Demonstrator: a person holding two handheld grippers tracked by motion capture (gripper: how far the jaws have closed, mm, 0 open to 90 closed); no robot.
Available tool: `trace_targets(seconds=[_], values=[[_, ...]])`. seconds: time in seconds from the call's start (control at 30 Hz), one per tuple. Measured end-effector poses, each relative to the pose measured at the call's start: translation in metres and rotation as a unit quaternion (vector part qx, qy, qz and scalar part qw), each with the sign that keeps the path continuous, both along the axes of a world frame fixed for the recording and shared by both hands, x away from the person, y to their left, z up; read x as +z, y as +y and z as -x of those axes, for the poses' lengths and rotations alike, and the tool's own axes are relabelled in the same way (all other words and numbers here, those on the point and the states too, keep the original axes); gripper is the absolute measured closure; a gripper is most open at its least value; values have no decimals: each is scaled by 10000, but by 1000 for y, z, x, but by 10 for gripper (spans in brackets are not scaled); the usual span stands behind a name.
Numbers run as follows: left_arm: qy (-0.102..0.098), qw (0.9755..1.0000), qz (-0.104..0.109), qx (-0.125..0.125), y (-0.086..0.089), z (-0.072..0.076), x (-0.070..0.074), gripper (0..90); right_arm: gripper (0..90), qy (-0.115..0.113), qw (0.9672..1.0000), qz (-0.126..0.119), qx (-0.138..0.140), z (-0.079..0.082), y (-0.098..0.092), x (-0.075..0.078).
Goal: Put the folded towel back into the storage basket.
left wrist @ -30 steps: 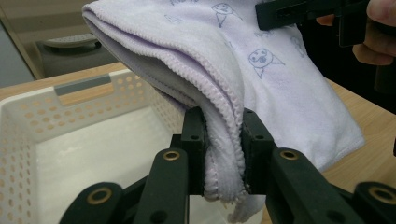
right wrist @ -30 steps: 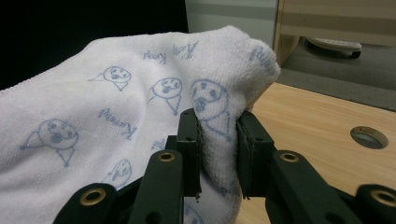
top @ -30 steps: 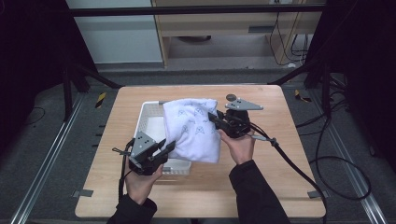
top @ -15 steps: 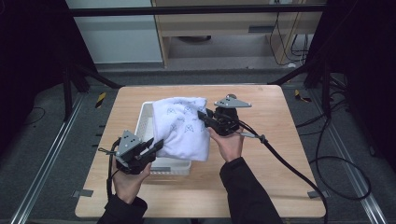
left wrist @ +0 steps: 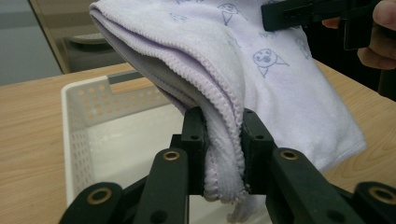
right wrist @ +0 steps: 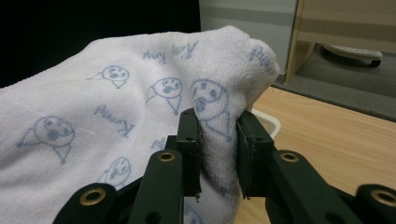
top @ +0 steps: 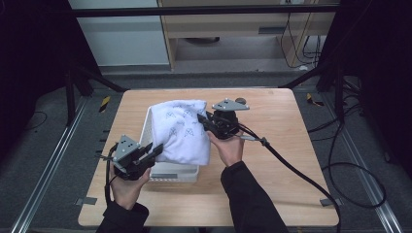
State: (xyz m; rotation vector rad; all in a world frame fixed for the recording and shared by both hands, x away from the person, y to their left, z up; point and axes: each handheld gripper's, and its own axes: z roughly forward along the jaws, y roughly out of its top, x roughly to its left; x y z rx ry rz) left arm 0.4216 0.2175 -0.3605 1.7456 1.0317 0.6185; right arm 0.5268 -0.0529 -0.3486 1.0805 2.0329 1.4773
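A white towel [top: 182, 131] printed with small blue faces hangs folded over a white perforated basket [top: 171, 171] on the wooden table. My left gripper [top: 154, 149] is shut on the towel's near stitched edge [left wrist: 223, 154], at the basket's left front. My right gripper [top: 203, 121] is shut on a bunched fold of the towel [right wrist: 217, 140] at its right side, held higher. In the left gripper view the basket's pierced wall [left wrist: 77, 135] and pale floor lie under the cloth, and the right gripper [left wrist: 303, 11] shows at the top right.
The light wooden table [top: 291, 145] has bare room right of the basket and along its front. A small dark round object [top: 241, 101] lies near the far edge. A black cable [top: 291, 165] trails from the right gripper across the table. Dark frame legs stand around.
Both grippers moved left with the towel, so it now drapes over the basket's middle. The left gripper went from the basket's front edge to its left side.
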Motion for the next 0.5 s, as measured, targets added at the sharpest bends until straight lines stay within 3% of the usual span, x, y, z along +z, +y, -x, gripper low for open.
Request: trace_targets(seconds=[0.4,0.5], values=[[80,9996,41,254,22,-6,-5,740,734,-9,9999,97,131,-11,28,-1],[135,9995,51,286,27,-9,-8,740,735,78,9998,-12,167,-17,32,-7]])
